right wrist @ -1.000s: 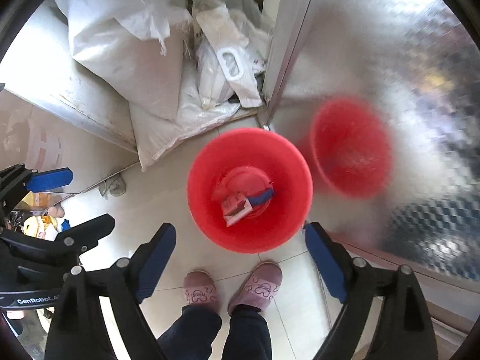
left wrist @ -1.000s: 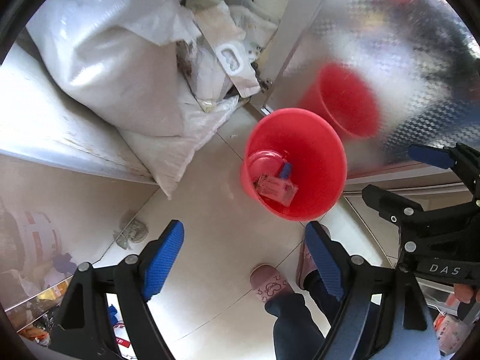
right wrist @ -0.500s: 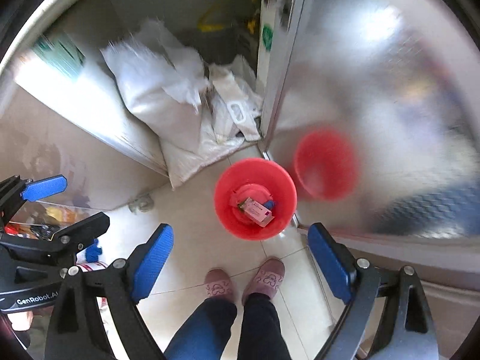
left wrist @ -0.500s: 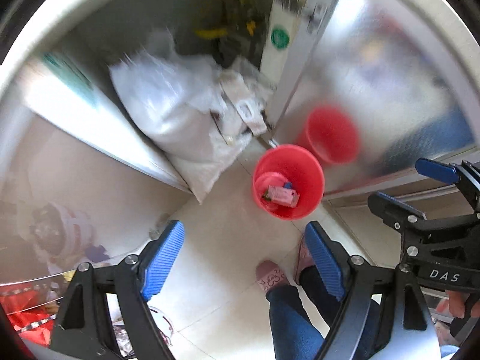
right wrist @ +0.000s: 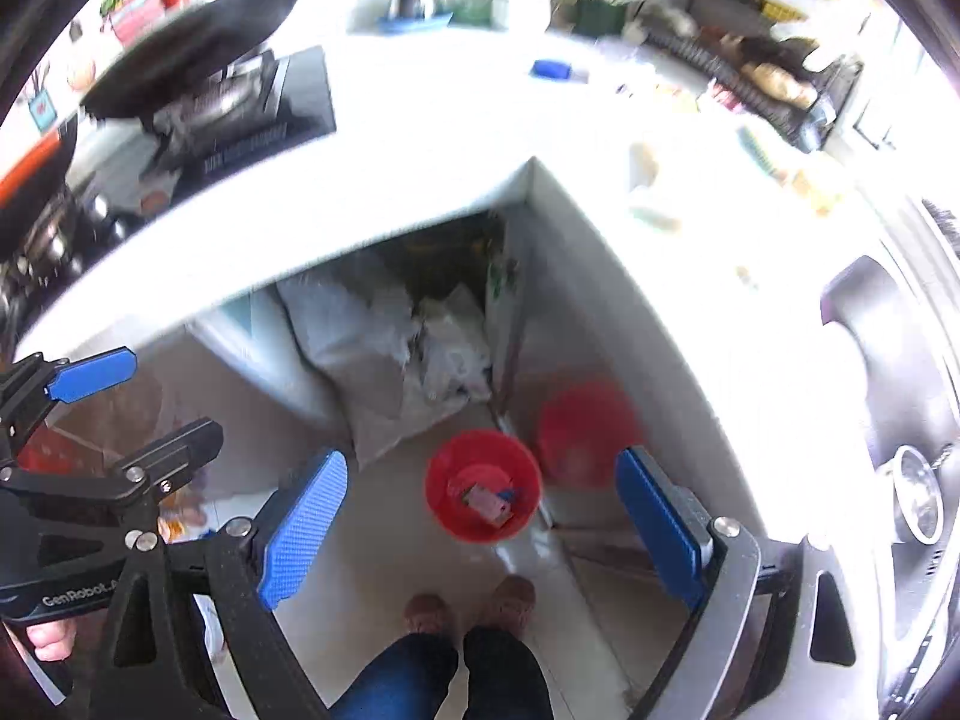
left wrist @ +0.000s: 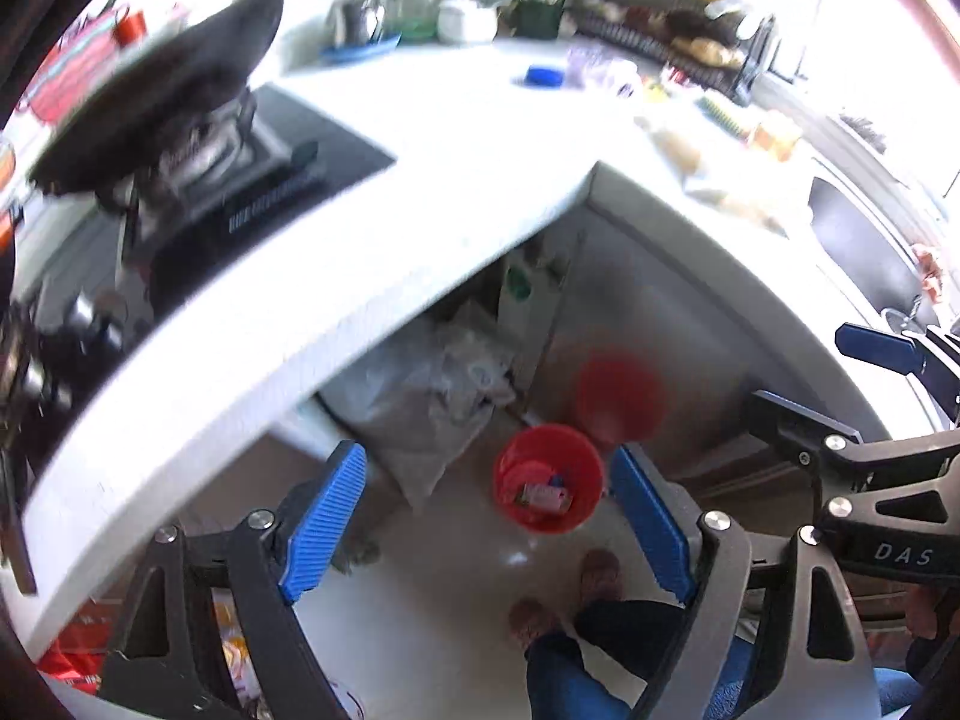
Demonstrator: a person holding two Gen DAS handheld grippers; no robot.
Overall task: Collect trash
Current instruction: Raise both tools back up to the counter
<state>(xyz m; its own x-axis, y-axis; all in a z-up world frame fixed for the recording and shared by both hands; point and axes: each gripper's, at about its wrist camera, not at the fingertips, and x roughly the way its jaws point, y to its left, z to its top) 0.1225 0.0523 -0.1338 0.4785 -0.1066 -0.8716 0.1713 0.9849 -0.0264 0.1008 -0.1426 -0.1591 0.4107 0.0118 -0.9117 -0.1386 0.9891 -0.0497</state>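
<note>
On the left tool (right wrist: 90, 420): "GenRobot"; right tool (left wrist: 852, 384): "DAS".

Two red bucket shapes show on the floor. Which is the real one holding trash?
The nearer red bucket, with wrappers inside; the blurry red shape beside it is only its reflection in the shiny cabinet door.

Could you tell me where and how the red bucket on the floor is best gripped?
Probably by the rim. The red bucket stands upright and open-topped, wider than open jaws span, so come straight down and pinch the near rim wall, one finger inside. No handle is visible.
</note>
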